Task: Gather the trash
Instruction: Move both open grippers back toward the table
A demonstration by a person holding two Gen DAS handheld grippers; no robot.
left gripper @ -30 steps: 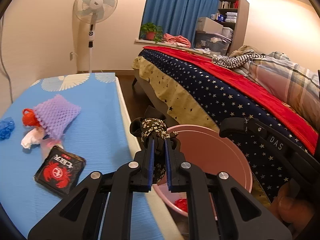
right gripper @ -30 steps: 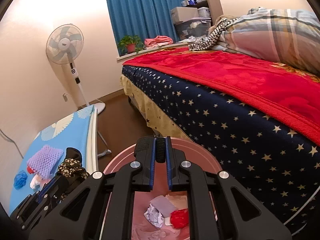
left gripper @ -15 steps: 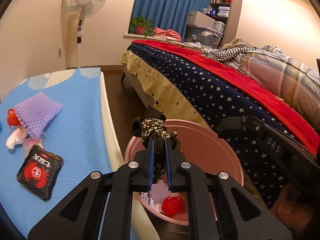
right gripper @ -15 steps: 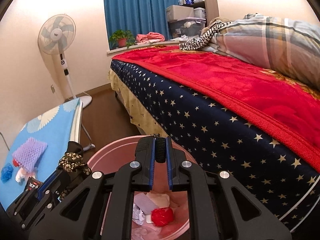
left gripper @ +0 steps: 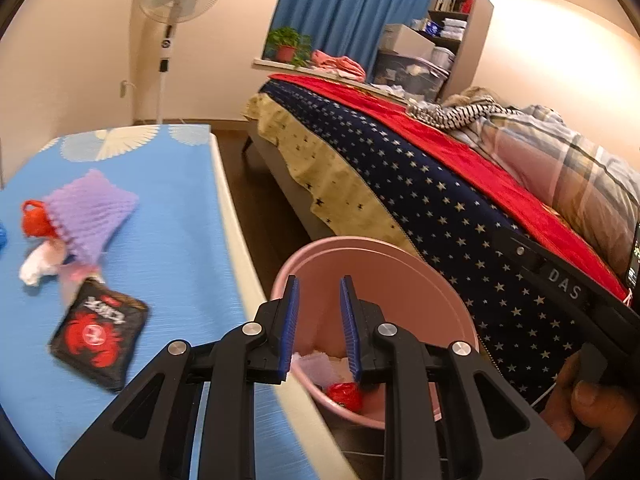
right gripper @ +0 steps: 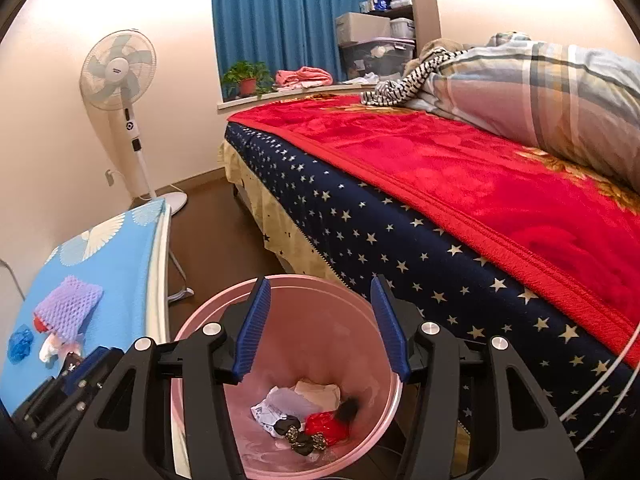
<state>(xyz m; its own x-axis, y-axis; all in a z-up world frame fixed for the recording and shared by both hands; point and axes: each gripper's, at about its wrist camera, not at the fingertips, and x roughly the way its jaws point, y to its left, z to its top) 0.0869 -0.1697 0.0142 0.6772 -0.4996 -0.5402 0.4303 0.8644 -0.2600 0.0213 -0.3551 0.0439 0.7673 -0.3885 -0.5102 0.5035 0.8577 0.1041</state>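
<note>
A pink bin (left gripper: 360, 242) stands on the floor between a blue-covered board (left gripper: 168, 240) and the bed. My left gripper (left gripper: 319, 284) hangs over the bin's near rim, its jaws opening with nothing between them. My right gripper (right gripper: 319, 286) is above the bin (right gripper: 320, 340) too, jaws opening wide and empty. In the bin lie a black patterned cloth knot (right gripper: 300, 436), a black fuzzy bit (right gripper: 346, 408), a red wrapper (right gripper: 326, 426) and crumpled paper (right gripper: 280, 400). On the board lie a purple foam net (left gripper: 88, 208), a red scrap (left gripper: 34, 220), white tissue (left gripper: 36, 268) and a black packet with a red crab (left gripper: 100, 332).
A bed with a starry navy cover (right gripper: 400, 248) and red blanket (right gripper: 460, 168) runs along the right, close to the bin. A standing fan (right gripper: 120, 76) is by the far wall. A blue scrap (right gripper: 20, 344) lies at the board's left. A hand (left gripper: 580, 404) holds the right gripper's body.
The left jaws parted and the patterned cloth knot they held now lies in the bin. The right jaws spread wide, and a black fuzzy bit has appeared in the bin.
</note>
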